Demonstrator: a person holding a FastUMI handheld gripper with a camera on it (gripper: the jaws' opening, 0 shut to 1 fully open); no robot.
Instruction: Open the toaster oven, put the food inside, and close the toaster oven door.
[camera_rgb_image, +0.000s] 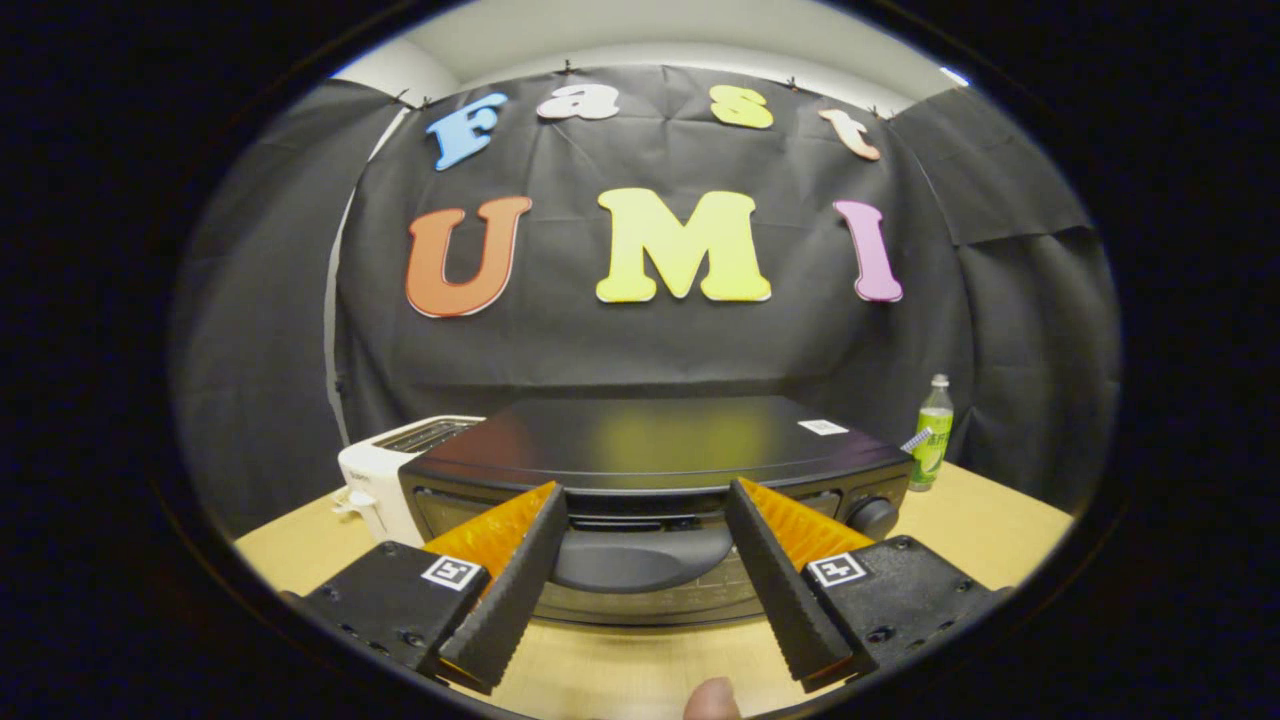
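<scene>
Jaws of your gripper (640, 500) stood wide, holding nothing, flanking the handle (642, 558) on the shut toaster oven (655, 450) at lower centre. Opening was your step; next you needed to close on that handle and pull down.

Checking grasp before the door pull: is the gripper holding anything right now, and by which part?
Nothing is held. The gripper is open, its fingers spread to either side of the curved dark door handle of the black toaster oven, without pressing on it.

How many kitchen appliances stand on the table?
2: the black toaster oven just ahead of the open claw, and a white toaster beside it. Others may be hidden behind.
</scene>
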